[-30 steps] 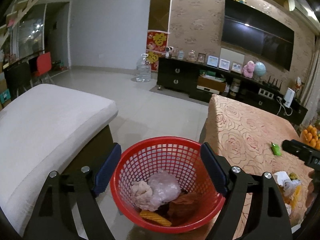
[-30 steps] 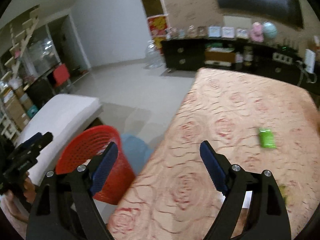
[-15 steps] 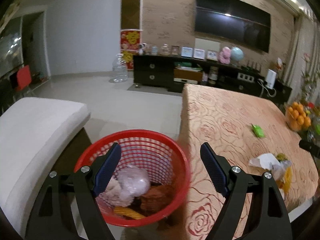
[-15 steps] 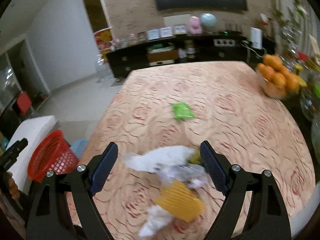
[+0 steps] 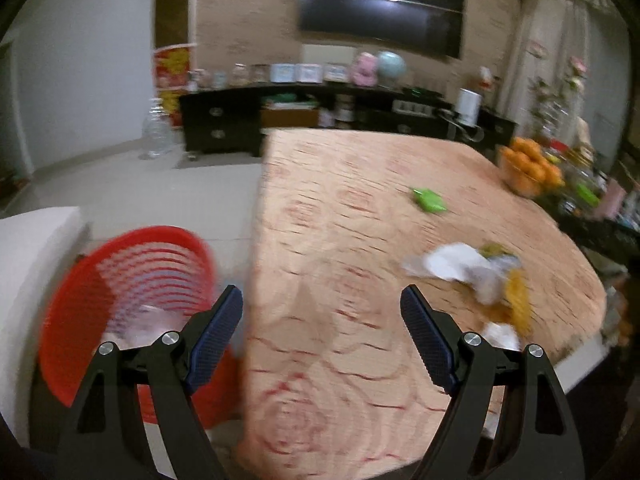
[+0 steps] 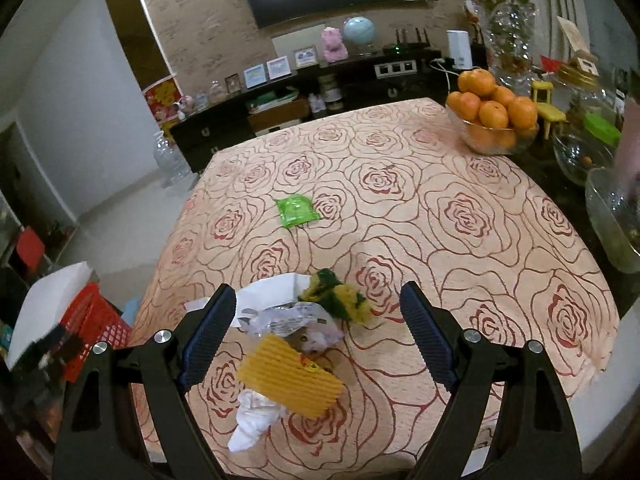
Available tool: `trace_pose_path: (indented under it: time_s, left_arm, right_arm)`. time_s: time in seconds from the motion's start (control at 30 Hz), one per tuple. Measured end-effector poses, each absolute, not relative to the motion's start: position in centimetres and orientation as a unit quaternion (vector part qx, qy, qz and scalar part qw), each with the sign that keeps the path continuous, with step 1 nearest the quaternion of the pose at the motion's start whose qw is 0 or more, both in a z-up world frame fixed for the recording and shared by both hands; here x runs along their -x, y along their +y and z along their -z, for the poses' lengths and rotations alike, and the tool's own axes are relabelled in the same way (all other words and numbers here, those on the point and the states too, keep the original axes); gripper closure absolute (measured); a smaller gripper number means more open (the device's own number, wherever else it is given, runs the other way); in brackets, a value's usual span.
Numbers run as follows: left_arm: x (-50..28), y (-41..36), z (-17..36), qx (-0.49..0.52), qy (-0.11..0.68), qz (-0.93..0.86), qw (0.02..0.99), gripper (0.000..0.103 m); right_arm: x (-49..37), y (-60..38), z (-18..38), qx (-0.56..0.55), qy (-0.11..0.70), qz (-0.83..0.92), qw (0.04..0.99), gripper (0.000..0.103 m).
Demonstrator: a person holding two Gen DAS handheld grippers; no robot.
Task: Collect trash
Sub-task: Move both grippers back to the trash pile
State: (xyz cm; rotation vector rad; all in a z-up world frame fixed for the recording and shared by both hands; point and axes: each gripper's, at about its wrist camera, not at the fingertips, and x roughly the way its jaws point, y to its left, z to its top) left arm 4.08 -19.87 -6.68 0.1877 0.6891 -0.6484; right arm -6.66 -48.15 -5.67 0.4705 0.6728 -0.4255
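The right gripper [image 6: 316,312] is being held spread and empty over the trash pile [image 6: 288,344] at lower centre; the left gripper [image 5: 322,312] is likewise spread, the red basket [image 5: 120,280] lower left.

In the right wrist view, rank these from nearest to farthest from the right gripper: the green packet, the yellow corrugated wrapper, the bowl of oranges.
From the right gripper, jaws open and empty:
1. Yellow corrugated wrapper, just below and between the fingers, in the trash pile.
2. Green packet, alone mid-table, beyond the pile.
3. Bowl of oranges, at the far right corner of the table.
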Motion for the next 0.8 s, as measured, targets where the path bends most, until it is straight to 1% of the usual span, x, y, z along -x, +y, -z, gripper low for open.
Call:
trace_pose_path:
  time_s: [0.13,0.23,0.37,0.67,0.7,0.77,0.8]
  left_arm:
    - [-2.0,-23.4,8.9,-0.107,0.349,0.361,0.858,0.025]
    - [-0.5,-25.7,9.9,-0.134,0.344,0.387,0.845,0.025]
    - [0.8,-27.8,10.7,-0.133,0.348,0.423,0.826,0.025]
    - [2.7,-32.9,13.7,-0.172,0.363,0.454,0.795,0.025]
    - [2.8,-33.2,14.1,-0.172,0.366,0.456,0.793,0.026]
    - [2.8,-33.9,14.7,-0.174,0.372,0.459,0.787,0.033]
    - [2.8,-34.2,14.9,-0.176,0.375,0.461,0.785,0.040]
  right_arm:
    - [6.9,-48.5,5.9,-0.234,0.326,0.204,0.893,0.022]
    - [7.0,-48.6,5.9,-0.237,0.324,0.202,0.893,0.022]
    - [7.2,-48.8,6.0,-0.243,0.325,0.200,0.892,0.022]
    - [7.7,-49.3,6.3,-0.257,0.324,0.197,0.889,0.022]
    - [7.8,-49.4,6.3,-0.258,0.324,0.197,0.889,0.022]
    - [7.8,-49.4,6.5,-0.260,0.326,0.196,0.888,0.022]
    - [7.7,-49.4,6.5,-0.260,0.327,0.196,0.887,0.022]
